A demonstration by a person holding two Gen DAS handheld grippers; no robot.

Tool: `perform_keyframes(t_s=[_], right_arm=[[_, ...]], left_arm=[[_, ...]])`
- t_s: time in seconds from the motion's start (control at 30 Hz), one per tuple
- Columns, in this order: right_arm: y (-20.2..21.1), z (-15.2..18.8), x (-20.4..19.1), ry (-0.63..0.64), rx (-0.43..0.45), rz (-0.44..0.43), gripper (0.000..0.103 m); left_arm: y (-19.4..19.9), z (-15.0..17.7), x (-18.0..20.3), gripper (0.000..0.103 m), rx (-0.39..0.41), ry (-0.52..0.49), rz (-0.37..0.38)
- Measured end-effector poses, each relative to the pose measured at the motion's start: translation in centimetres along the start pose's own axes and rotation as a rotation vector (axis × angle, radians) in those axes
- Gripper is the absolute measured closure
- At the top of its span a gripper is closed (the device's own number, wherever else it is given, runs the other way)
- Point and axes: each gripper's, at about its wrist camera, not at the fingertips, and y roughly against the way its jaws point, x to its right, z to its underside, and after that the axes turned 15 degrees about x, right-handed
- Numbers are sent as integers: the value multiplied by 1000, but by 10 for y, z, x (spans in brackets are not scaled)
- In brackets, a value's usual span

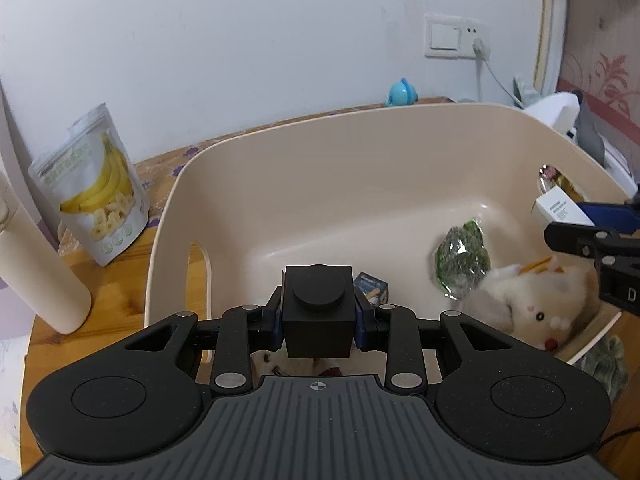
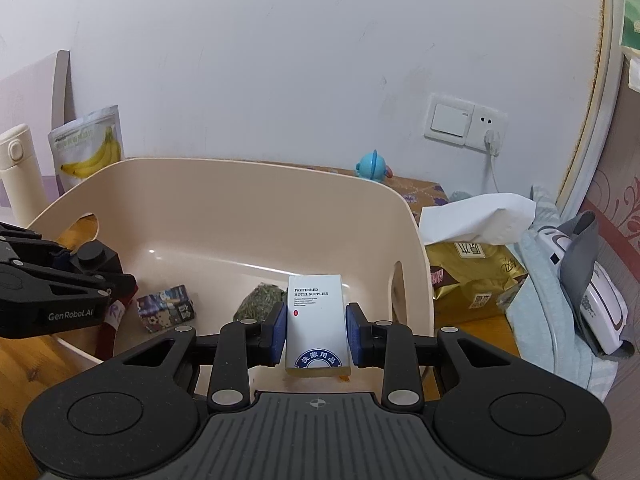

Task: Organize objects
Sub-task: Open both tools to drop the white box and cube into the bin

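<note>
Left wrist view: a cream plastic basket [image 1: 360,152] fills most of the frame, standing on a wooden table [image 1: 116,280] against a white wall.
Basket: cream, smooth-walled, with a cut-out handle slot in each end wall; seen again in the right wrist view [image 2: 224,200].
Flask: a cream insulated bottle [image 1: 36,264] stands upright at the table's left edge, outside the basket.
Banana chip pouch: a white stand-up bag [image 1: 92,184] printed with bananas, upright between the flask and the basket.
Tissue pack: a gold soft pack [image 2: 472,276] with a white sheet pulled up, just right of the basket.
Plush toy: a beige stuffed animal [image 1: 532,304] lies inside the basket at its right end.
Green packet: a crinkled foil sachet [image 1: 462,260] rests on the basket floor, touching the plush.
Left gripper: [image 1: 320,320] clamped on a black cube [image 1: 318,312] with a round stud on top, held above the basket's near wall.
Right gripper: [image 2: 316,330] blue pads pressed on both sides of a white box [image 2: 316,320] marked "PREFERRED HOTEL SUPPLIES", held upright over the basket's right end.
Small printed box: a blue patterned carton [image 2: 166,308] lies on the basket floor near the left gripper.
Blue toy: a small round figure [image 2: 372,166] sits on the table behind the basket, near the wall socket [image 2: 466,126].
</note>
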Motion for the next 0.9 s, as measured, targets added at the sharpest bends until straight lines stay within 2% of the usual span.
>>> perform_keyframes(t_s=[0.1,0.2,0.27,0.33,0.5,0.67,0.73,0.9], right_arm=[[2,1,1,-8,0,3,63],[6,-1,5,-27,7,3,61],[9,-2,8,-30,15,0,56],[12,-4,8,-30,28,-1,37],[22,-8,12,-50,53,-2,27],[37,-10,14,-72,77,-11,22],[45,-11,14,-74,95,-5,9],[61,-8,18,-86,122,-1,6]], left_arm=[[-1,0,-1,71,-11,16,4],[1,-1,-1,68,-7,27,9],[4,-2,0,60,2,35,9],[8,-4,2,52,13,35,5],[23,-10,6,34,58,49,-16],[40,-16,1,27,92,96,-28],[49,-17,-1,27,109,106,-37],[72,-17,1,27,138,91,-49]])
